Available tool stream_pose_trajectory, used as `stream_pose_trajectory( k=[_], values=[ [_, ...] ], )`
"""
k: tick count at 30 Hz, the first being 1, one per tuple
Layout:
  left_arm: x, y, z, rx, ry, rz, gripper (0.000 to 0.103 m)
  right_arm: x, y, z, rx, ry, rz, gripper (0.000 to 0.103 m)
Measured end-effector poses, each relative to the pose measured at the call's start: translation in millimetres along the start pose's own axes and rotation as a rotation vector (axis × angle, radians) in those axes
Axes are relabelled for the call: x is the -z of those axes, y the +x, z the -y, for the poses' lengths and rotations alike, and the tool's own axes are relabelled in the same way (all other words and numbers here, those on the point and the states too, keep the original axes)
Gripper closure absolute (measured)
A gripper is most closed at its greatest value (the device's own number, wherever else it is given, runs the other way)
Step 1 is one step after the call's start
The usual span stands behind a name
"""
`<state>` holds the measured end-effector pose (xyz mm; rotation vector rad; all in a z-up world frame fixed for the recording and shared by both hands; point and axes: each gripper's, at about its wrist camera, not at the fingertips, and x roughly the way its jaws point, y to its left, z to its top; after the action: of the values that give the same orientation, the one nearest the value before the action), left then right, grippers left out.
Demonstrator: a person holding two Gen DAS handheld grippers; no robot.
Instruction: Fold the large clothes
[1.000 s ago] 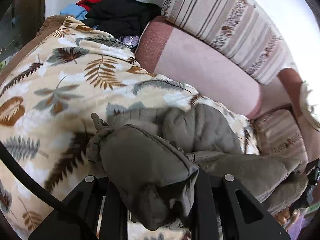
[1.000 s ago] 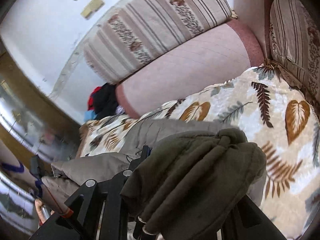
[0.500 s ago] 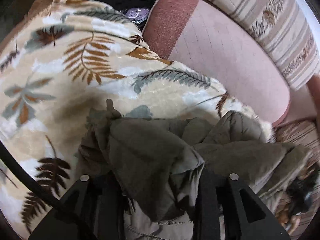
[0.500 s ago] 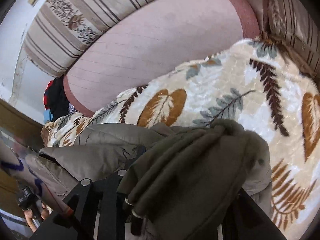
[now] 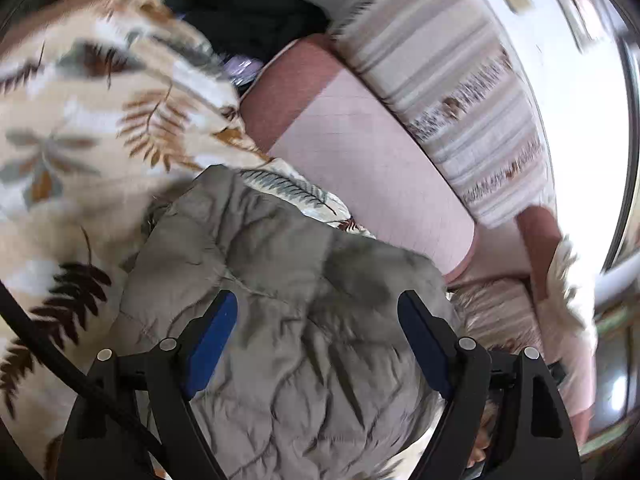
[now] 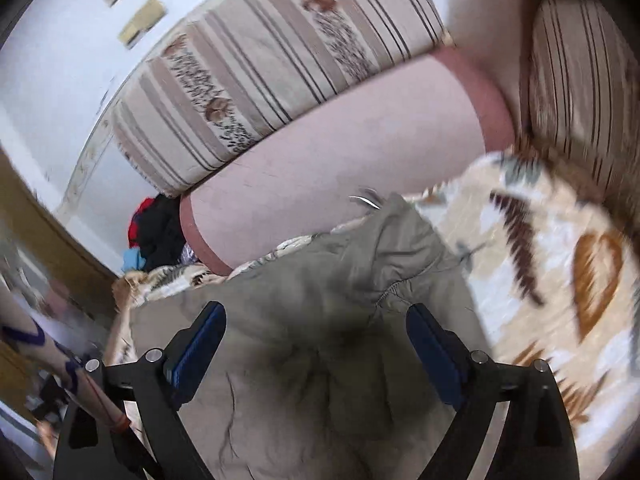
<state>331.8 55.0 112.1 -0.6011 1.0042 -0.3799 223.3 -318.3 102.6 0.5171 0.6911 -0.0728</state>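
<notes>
- Left wrist view: the left gripper (image 5: 318, 310) hung tilted down over the sofa, both black arms splayed out to the sides, jaws opening.
- Its blue pads (image 5: 212, 340) stood clear of the cloth on both sides, so the grip was released; nothing was pinched between them.
- The olive quilted jacket (image 5: 288, 300) lay bunched right under and between the fingers, on the near part of the leaf-print blanket (image 5: 80, 128).
- The jacket's far edge reached a grey fern on the blanket, just short of the pink bolster (image 5: 360, 152).
- Beyond the bolster, the striped cushion (image 5: 452, 80) leaned against the white wall, far right.
- Far left, a dark pile of clothes (image 5: 248, 12) with red and blue pieces sat at the end of the blanket.
- A black cable (image 5: 60, 364) ran across the near left corner.
- Right wrist view: the right gripper (image 6: 316, 320) also pointed down at a slant, its arms spread wide, jaws opening.
- Its blue pads (image 6: 432, 344) were off the fabric, released, with the jacket (image 6: 320, 340) lying loose below the gap.
- One folded corner of the jacket poked out toward the far side, close to the pink bolster (image 6: 340, 152).
- The blanket (image 6: 560, 260) spread away on the right, brown leaves blurred.
- The striped cushion (image 6: 272, 60) sat on top of the bolster, and the clothes pile (image 6: 156, 232) showed at its far left end.
- A person's sleeve (image 6: 48, 352) with a blue pattern edged in at the near left.
</notes>
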Motion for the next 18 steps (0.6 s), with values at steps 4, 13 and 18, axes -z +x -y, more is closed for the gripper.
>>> stream_pose_trajectory(
  k=[4, 13, 18],
  values=[
    [18, 12, 40, -0.093, 0.163, -0.038, 0.021, 18, 5, -27, 0.062, -0.156, -0.035, 0.009],
    [59, 109, 95, -0.255, 0.506, -0.138, 0.021, 51, 85, -39, 0.180, -0.312, -0.139, 0.009],
    [33, 164, 79, -0.299, 0.466, -0.157, 0.010, 44, 129, -21, 0.207, -0.284, -0.160, 0.009]
  ],
)
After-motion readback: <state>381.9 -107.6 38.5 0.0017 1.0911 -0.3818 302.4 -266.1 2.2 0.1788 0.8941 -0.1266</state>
